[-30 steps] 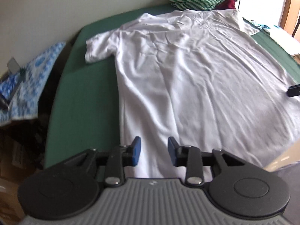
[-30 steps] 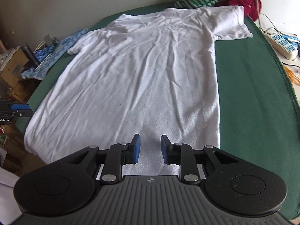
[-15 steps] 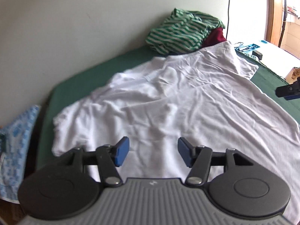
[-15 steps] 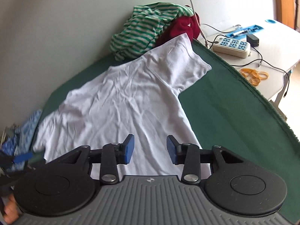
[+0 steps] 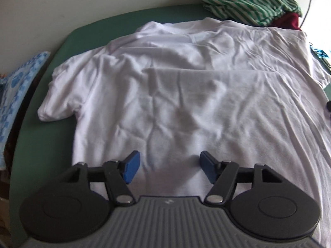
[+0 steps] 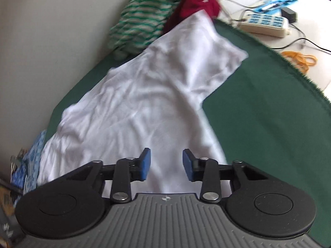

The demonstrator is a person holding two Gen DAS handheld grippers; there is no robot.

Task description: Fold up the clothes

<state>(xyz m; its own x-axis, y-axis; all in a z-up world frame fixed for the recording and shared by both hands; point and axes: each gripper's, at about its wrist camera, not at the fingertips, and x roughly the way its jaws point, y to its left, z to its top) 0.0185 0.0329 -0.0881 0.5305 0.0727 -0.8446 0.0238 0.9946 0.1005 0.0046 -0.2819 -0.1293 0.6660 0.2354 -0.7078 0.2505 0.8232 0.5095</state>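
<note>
White T-shirt lies half-folded directly ahead of both wide-open, empty hand-held grippers, left and right; long axis now runs crosswise.

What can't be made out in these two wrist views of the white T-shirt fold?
- Left wrist: white T-shirt, near hem hidden behind left gripper.
- Left wrist: dark object, cut off at right edge.
- Right wrist: striped garment, motion-blurred.
- Right wrist: right gripper hides the cloth's near edge.
- Right wrist: power strip, labels too small.
</note>
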